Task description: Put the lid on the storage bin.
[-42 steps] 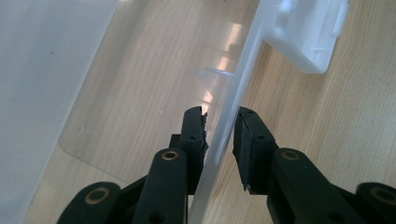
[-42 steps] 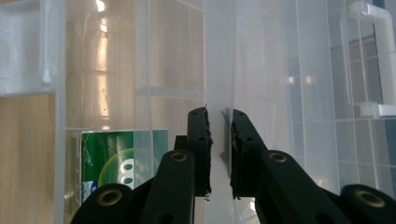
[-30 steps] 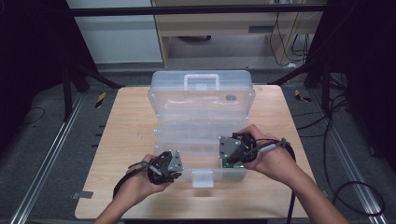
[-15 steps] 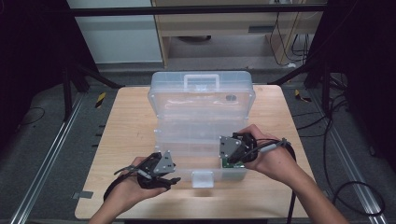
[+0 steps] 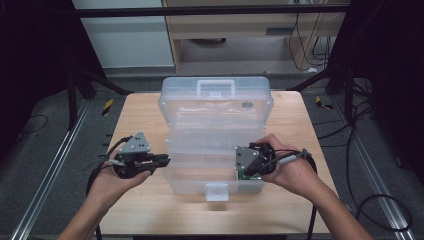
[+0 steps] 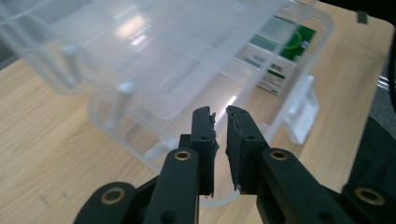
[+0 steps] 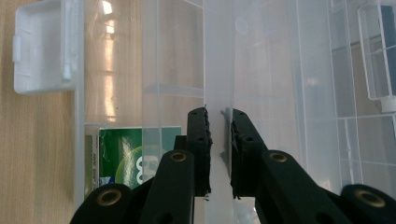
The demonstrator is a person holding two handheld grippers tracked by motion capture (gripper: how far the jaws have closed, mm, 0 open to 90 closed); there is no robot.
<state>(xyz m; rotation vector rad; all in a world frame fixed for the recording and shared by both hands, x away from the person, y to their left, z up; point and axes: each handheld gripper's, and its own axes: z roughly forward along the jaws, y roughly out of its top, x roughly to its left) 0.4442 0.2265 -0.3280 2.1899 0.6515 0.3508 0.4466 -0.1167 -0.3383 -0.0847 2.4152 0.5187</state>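
Light wooden table [image 5: 140, 120]; open clear plastic organizer box [image 5: 215, 115] sits mid-table.

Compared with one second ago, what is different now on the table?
The left claw moved off the clear plastic box, out to its left, and rose; its jaws were just closing, with nothing between them. The right claw kept gripping the box's inner tray edge, and the box stayed open in place.

Lab: framed rig [image 5: 75, 85], loose cables [image 5: 350, 135]

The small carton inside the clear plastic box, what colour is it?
The carton is green and white, seen through the clear plastic box; it shows best in the right gripper view.
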